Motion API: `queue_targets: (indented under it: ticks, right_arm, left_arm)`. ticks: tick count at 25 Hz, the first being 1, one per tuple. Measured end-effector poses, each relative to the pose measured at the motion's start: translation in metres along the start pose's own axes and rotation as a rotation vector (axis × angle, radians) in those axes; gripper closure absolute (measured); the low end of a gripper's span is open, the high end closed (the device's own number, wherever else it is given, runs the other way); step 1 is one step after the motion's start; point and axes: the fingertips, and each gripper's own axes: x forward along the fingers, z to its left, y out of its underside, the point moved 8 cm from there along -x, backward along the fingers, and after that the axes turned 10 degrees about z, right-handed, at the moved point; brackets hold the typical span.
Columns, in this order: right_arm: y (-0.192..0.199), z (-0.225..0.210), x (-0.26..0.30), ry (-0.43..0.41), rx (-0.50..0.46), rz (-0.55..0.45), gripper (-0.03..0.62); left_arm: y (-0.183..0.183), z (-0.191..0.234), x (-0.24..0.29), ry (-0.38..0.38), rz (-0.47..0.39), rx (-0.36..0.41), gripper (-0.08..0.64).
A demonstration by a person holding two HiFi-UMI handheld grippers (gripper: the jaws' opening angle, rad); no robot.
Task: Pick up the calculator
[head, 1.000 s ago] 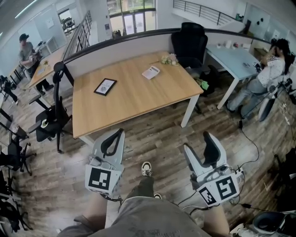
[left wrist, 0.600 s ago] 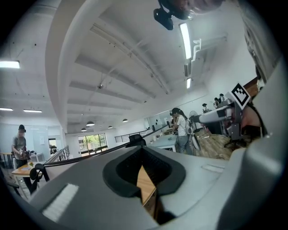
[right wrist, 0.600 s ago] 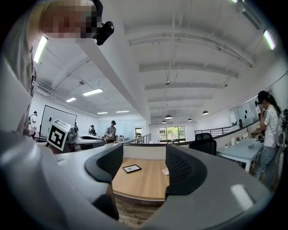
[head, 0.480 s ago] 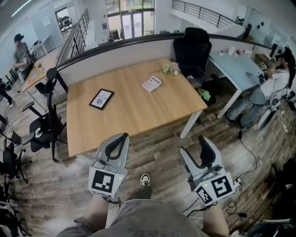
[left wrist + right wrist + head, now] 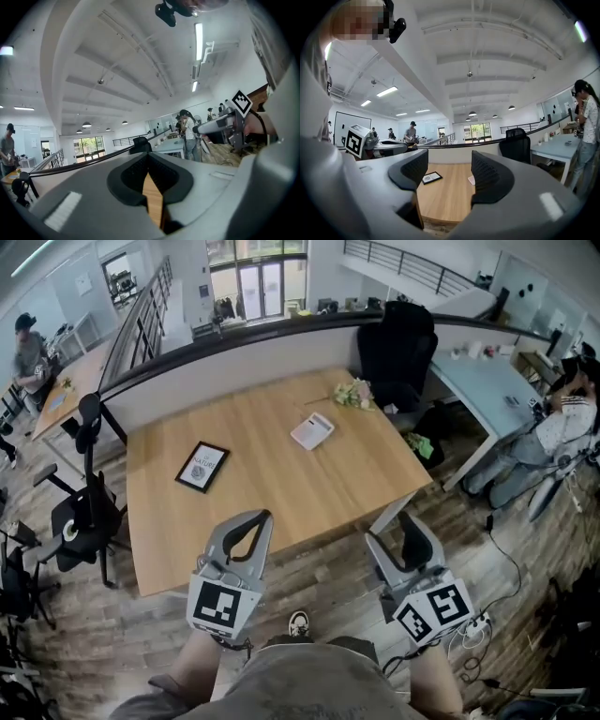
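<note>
The white calculator [image 5: 312, 431] lies flat on the far right part of the wooden table [image 5: 272, 493], near a small bunch of flowers [image 5: 353, 393]. Both grippers hang in the air over the table's near edge, well short of the calculator. My left gripper [image 5: 261, 517] is shut, its fingertips meeting with nothing between them. My right gripper [image 5: 391, 531] stands open and empty. In the right gripper view a corner of the calculator [image 5: 470, 180] peeks out beside the right finger [image 5: 490, 178]. The left gripper [image 5: 149, 157] view shows only a sliver of table between its jaws.
A black-framed picture [image 5: 202, 466] lies on the table's left half. A grey partition [image 5: 234, 348] backs the table. Black office chairs stand at the back right [image 5: 398, 343] and at the left [image 5: 80, 512]. A light blue desk [image 5: 483, 371] with a seated person [image 5: 567, 413] is at the right.
The view has come closer to the table. Both grippers, earlier over the floor, now reach its near edge. Their states look unchanged.
</note>
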Motion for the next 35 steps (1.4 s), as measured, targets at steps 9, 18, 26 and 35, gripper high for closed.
queue_targets:
  ticks: [9,18,26,35]
  right_arm:
    - [0.011,-0.037,0.068,-0.020,0.079,0.066,0.307]
    - [0.029,-0.110,0.158,-0.088,0.162,0.155,0.307]
    - [0.027,-0.186,0.261,-0.216,0.178,0.276,0.307]
    - [0.010,-0.264,0.372,-0.365,0.133,0.369,0.307]
  left_arm:
    - [0.011,0.034,0.046,0.017,0.019,-0.012,0.558]
    - [0.025,0.058,0.124,-0.006,0.057,-0.004,0.558]
    - [0.018,0.084,0.215,-0.098,0.152,-0.060,0.558]
    - [0.004,0.104,0.306,-0.227,0.226,-0.100,0.558]
